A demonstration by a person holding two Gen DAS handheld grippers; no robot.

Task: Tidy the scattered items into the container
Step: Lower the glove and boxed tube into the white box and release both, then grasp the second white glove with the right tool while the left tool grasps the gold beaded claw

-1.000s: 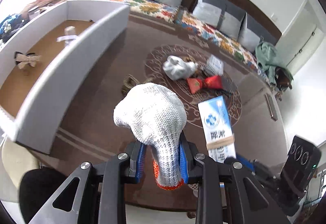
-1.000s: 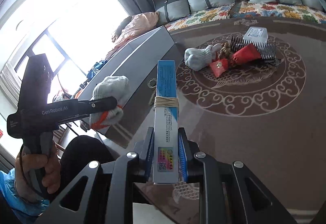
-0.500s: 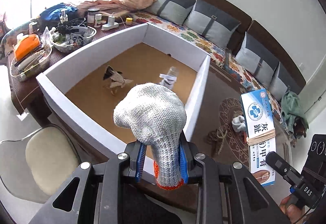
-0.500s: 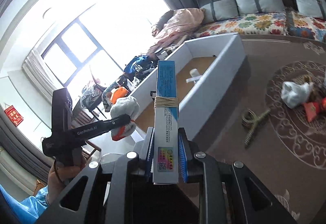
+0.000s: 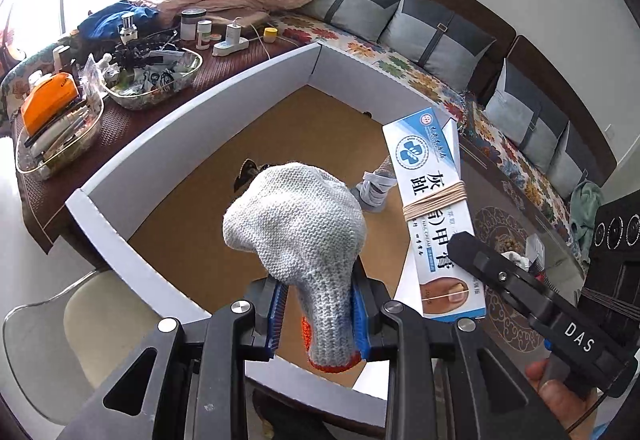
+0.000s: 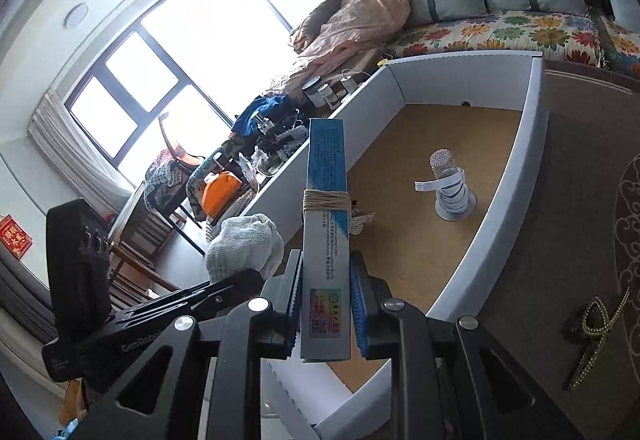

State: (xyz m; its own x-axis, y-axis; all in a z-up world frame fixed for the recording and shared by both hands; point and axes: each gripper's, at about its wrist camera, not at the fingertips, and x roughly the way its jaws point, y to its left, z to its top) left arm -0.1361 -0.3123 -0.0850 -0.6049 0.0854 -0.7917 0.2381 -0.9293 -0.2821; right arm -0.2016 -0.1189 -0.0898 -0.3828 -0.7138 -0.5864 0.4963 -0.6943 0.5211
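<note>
My left gripper (image 5: 318,314) is shut on a grey knitted glove (image 5: 298,228) with an orange cuff, held above the near end of the white box (image 5: 192,112) with its brown floor. My right gripper (image 6: 325,314) is shut on a blue-and-white cream carton (image 6: 326,212) bound with a rubber band, held over the box's (image 6: 516,176) near corner. The carton (image 5: 434,208) and right gripper show in the left wrist view; the glove (image 6: 242,246) shows in the right wrist view. In the box lie a strap-wrapped roll (image 6: 452,188) and a bow clip (image 5: 250,174), partly hidden.
A gold hair claw (image 6: 594,332) lies on the brown table right of the box. Trays of clutter (image 5: 148,76) and bottles stand left of the box. A sofa with grey cushions (image 5: 440,36) runs behind. A cream chair (image 5: 104,324) stands below the box.
Both grippers have swung left from the scattered pile on the table to above the white box, each still holding its item. The carton now hangs close beside the glove.
</note>
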